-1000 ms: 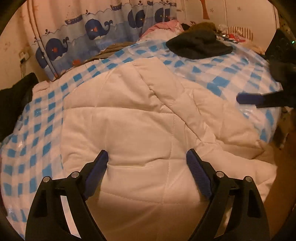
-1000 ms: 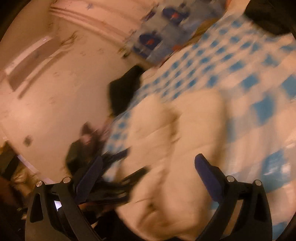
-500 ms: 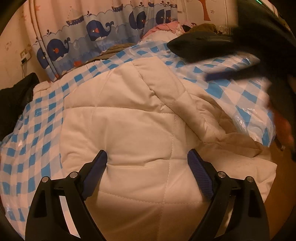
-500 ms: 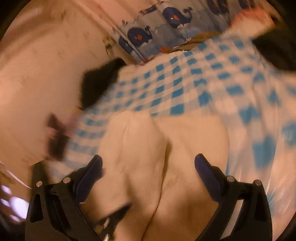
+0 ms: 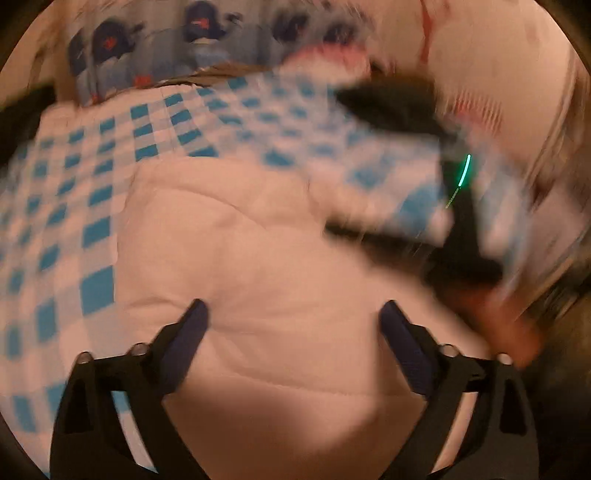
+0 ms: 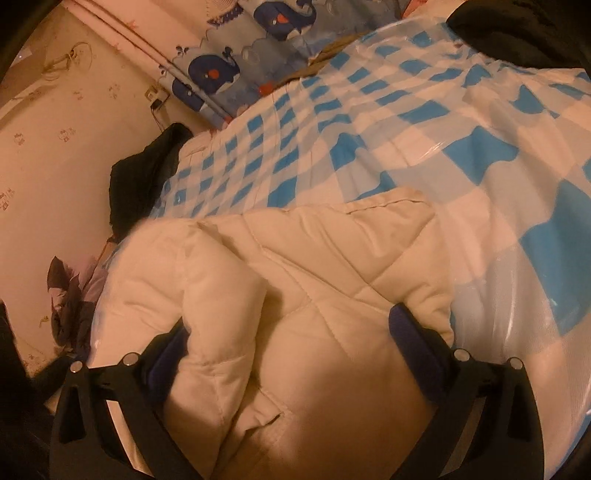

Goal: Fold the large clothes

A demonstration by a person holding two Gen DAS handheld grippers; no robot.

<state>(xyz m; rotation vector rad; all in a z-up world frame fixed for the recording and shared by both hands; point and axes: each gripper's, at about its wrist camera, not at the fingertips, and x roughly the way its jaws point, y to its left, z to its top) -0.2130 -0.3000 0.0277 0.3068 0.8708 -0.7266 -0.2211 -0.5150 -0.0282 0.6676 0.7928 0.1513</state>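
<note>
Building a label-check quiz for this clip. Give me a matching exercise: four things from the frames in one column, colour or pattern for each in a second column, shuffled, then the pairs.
Things:
1. padded jacket
2. bed cover
3. curtain
4. garment at the top right corner

Colour or pattern:
A. blue with whales
B. cream white, quilted
C. black
D. blue and white checks

Pairs: 1-B, 2-D, 3-A, 4-C
</note>
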